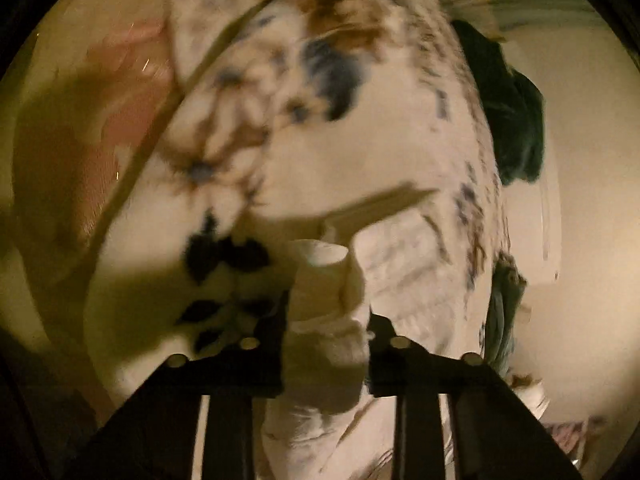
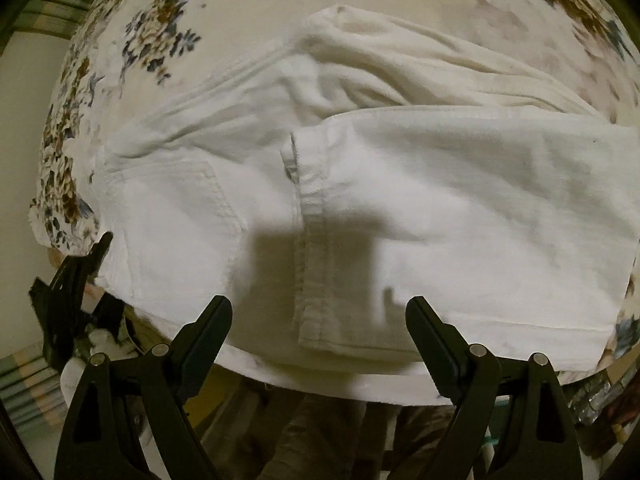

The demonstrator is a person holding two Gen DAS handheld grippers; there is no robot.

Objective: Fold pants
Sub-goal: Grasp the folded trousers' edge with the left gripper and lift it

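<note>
One lengthwise fold looks done: white pants (image 2: pixel 400 200) lie doubled on the floral counter (image 2: pixel 160 40). Left gripper (image 1: pixel 326 344) pinches a bunched fabric end; right gripper (image 2: pixel 320 320) hovers wide open, empty. Crosswise folds remain.

Floral-covered table (image 2: pixel 160 40) — pale floor (image 1: pixel 580 160), dim light.

dim, yellowish light — left wrist view motion-blurred, right sharper, both bowed with dark fisheye edges.
</note>
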